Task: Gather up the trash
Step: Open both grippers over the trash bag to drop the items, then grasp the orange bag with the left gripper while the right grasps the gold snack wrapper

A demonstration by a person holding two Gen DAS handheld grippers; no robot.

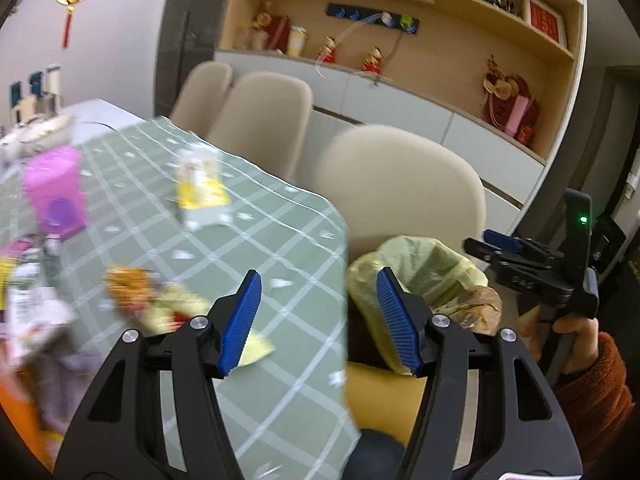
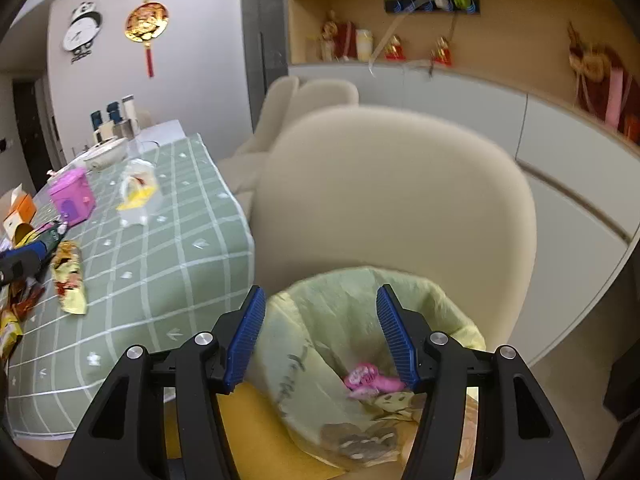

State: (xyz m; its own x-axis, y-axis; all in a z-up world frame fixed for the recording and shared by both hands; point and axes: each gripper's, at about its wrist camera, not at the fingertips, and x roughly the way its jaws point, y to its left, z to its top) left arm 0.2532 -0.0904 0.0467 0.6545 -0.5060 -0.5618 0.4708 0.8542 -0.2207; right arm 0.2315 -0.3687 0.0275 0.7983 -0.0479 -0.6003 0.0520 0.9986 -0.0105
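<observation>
1. Blue-padded right tongs [image 2: 320, 334] hang released and empty over the green-lined trash bag [image 2: 360, 320], where a pink wrapper [image 2: 370, 380] already lies.
2. Left tongs [image 1: 318, 320], also spread and empty, hover at the bench [image 1: 260, 220] edge.
3. Drop appears done; I judge the next move is reaching left for the yellow snack wrapper [image 2: 70, 284] on the bench.

No text, label, brand or number is legible in either view. The dark handwritten marks on the pale green plastic bag liner [image 2: 304, 364] are too blurred to read. The characters on the red framed picture [image 1: 545, 20] on the wooden shelf are too small to resolve.
</observation>
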